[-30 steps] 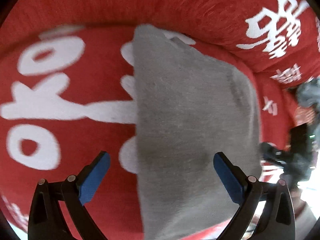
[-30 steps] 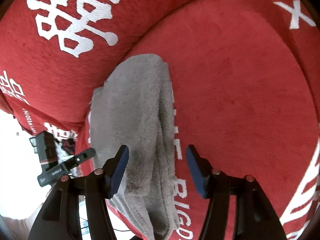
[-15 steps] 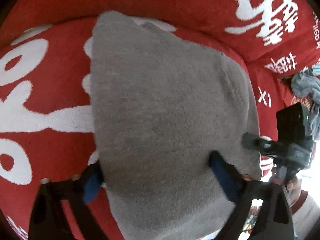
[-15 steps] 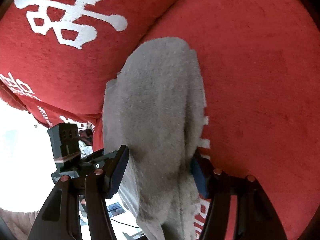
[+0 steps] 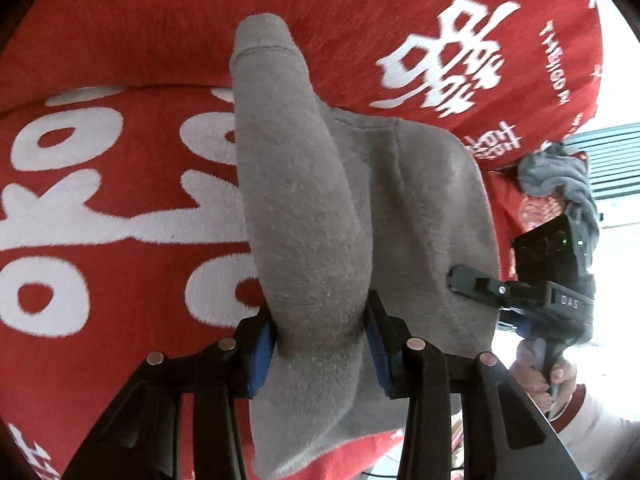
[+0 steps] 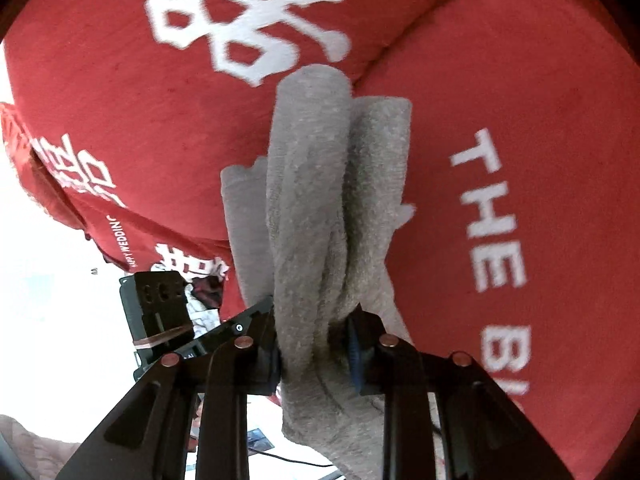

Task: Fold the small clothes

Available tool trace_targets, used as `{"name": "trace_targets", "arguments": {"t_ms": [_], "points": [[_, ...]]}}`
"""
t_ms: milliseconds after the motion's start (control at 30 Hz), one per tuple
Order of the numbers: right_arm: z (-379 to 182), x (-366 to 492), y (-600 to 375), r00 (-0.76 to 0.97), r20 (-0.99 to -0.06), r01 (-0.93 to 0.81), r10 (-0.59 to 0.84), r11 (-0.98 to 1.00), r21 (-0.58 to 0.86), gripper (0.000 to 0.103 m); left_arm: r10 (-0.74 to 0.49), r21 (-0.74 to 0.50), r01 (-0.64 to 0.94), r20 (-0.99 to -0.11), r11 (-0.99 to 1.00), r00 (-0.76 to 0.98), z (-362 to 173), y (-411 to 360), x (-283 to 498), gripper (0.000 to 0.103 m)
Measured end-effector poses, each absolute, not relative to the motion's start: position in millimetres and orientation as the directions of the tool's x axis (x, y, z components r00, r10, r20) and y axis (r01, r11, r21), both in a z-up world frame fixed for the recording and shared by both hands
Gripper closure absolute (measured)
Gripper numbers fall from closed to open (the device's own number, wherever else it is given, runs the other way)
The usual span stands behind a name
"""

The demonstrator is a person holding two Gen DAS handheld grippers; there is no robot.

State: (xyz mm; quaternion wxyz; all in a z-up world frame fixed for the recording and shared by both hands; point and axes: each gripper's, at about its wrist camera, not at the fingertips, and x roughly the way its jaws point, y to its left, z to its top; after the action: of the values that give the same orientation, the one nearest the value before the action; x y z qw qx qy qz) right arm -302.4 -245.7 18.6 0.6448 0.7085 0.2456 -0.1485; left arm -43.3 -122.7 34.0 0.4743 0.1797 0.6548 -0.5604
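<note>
A small grey fleece garment [image 5: 304, 216] is bunched into long soft ridges and held above a red cushioned seat [image 5: 120, 208] printed with large white lettering. The left gripper [image 5: 320, 344] has its blue-padded fingers [image 5: 262, 346] drawn in narrow, pinching a thick fold of the garment between them, with the fabric rising away in a rounded hump that ends in a stitched hem. In the right wrist view the same garment [image 6: 320, 216] appears as several upright pleats, and the right gripper [image 6: 316, 354] squeezes them together near their lower end, its jaws pressed close against the cloth on both sides. Loose fabric hangs below both grips. Behind the garment, the red seat back [image 6: 120, 92] curves upward, bearing a big white Chinese character [image 6: 248, 12]. At the right edge of the left wrist view, a second crumpled grey cloth [image 5: 556, 172] lies on the seat.
</note>
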Motion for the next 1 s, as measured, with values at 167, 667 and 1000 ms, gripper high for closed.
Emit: {"name": "trace_targets", "arguments": {"t_ms": [167,667,1000], "points": [[37,-292,-221,0.849,-0.506,0.519,0.156,-0.064,0.852,0.075,-0.329,-0.578,0.763,-0.809,0.290,-0.488,60,-87,-27,0.060],[18,-181,-128,0.803,-0.521,0.552,0.289,-0.032,0.833,0.075,-0.283,-0.426,0.802,-0.900,0.418,-0.331,52,39,65,0.060],[48,-183,-142,0.400,-0.908,0.869,0.128,0.264,0.420,0.070,-0.187,-0.223,0.794,-0.972,0.565,-0.140,36,79,105,0.059]]}}
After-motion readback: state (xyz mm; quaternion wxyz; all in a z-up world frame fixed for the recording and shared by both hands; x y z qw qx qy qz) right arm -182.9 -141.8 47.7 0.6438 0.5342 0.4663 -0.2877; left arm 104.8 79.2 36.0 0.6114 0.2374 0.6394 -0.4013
